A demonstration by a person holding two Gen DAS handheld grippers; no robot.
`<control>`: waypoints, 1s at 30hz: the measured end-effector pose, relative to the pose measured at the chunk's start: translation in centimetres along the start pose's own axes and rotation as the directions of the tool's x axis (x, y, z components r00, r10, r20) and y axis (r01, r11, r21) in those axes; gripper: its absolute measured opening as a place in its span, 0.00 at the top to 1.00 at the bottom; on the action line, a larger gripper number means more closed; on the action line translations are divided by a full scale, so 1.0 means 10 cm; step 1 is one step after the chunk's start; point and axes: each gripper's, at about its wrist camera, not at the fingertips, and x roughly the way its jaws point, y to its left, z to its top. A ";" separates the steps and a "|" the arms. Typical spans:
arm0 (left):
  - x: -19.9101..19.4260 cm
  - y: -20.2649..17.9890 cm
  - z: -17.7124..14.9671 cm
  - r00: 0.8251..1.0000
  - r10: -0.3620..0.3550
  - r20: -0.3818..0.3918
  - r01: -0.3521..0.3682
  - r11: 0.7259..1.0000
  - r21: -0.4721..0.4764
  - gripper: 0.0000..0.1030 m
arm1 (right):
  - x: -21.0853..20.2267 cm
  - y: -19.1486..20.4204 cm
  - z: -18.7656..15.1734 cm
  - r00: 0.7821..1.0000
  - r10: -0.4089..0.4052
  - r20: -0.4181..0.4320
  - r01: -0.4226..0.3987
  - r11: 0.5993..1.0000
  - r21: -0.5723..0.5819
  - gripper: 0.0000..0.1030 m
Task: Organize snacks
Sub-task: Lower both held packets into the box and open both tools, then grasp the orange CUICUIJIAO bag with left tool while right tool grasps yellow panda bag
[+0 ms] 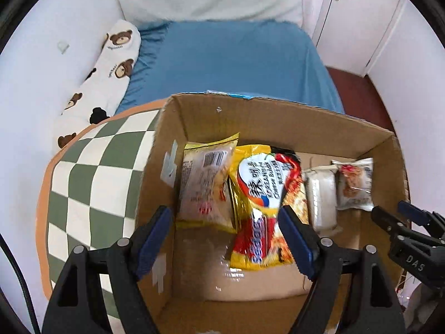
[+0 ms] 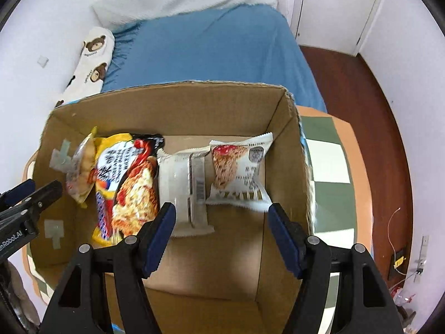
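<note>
Four snack packets [image 2: 178, 178] in cardboard box [image 2: 194, 103]

The bed [image 1: 236, 55], covered by a blue sheet [image 2: 211, 47], carries all items. A white pillow [image 1: 217, 2] lies across its far end at 12 o'clock, and a long white bolster printed with brown bears [image 1: 111, 64] lies along the wall edge at 10 o'clock. At the near end, at 6 o'clock, a green-and-white checkered cushion with an orange border [image 1: 91, 183] rests on the sheet, and an open cardboard box [image 2: 178, 105] sits on this cushion, its far wall toward 12 o'clock.
</note>
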 end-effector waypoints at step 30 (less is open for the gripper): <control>-1.04 -0.02 -1.87 0.993 -0.002 0.120 -0.006 0.998 0.070 0.24 | -1.08 0.12 -1.95 0.995 0.087 0.047 -0.087 0.996 0.016 0.25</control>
